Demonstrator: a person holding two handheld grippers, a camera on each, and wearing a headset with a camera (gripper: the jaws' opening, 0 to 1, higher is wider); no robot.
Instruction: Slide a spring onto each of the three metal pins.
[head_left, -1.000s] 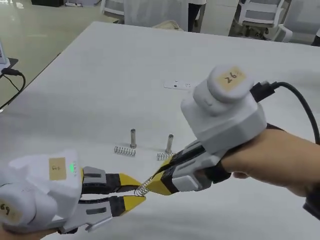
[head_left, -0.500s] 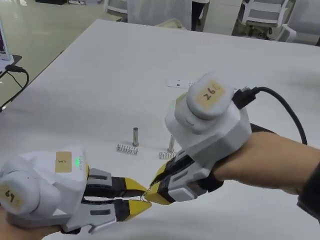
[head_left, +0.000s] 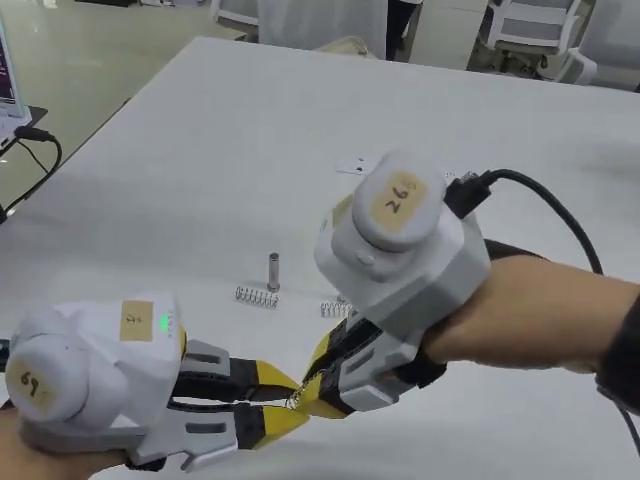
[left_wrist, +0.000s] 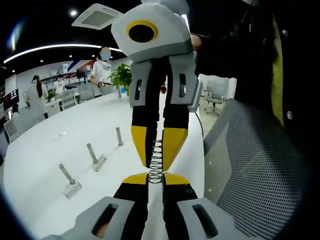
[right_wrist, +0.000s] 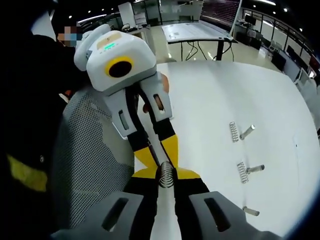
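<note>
1. Head view, set against a second ago: the right gripper (head_left: 310, 388) has rolled over and come in low toward the left gripper (head_left: 292, 403). Both sets of fingers now meet nose to nose near the front of the surface (head_left: 200, 150). Part of that shift is the headset moving, but the gap between the grippers has plainly closed.
2. The spring (left_wrist: 156, 159), which was stretched in the open between them, is now mostly tucked in among the yellow fingertips. The left gripper view shows it best. It runs straight from one gripper to the other, with the left fingers pinched together on its near end and the right fingers pinched on the far part.
3. The right gripper view agrees: the coil's end sits clamped between the right fingers, with the left fingers closed just beyond.
4. Three pins stand out on the surface, well apart from the grippers. The near pin (left_wrist: 66, 173) has a loose spring (left_wrist: 73, 189) lying just beside its foot, and the middle pin (left_wrist: 91, 152) has a second loose spring (left_wrist: 100, 162). The far pin (left_wrist: 119, 136) stands bare.
5. My reading is that this is a hand-to-hand regrip, not a placement. No pin wears a spring yet, so all three remain to do.
</note>
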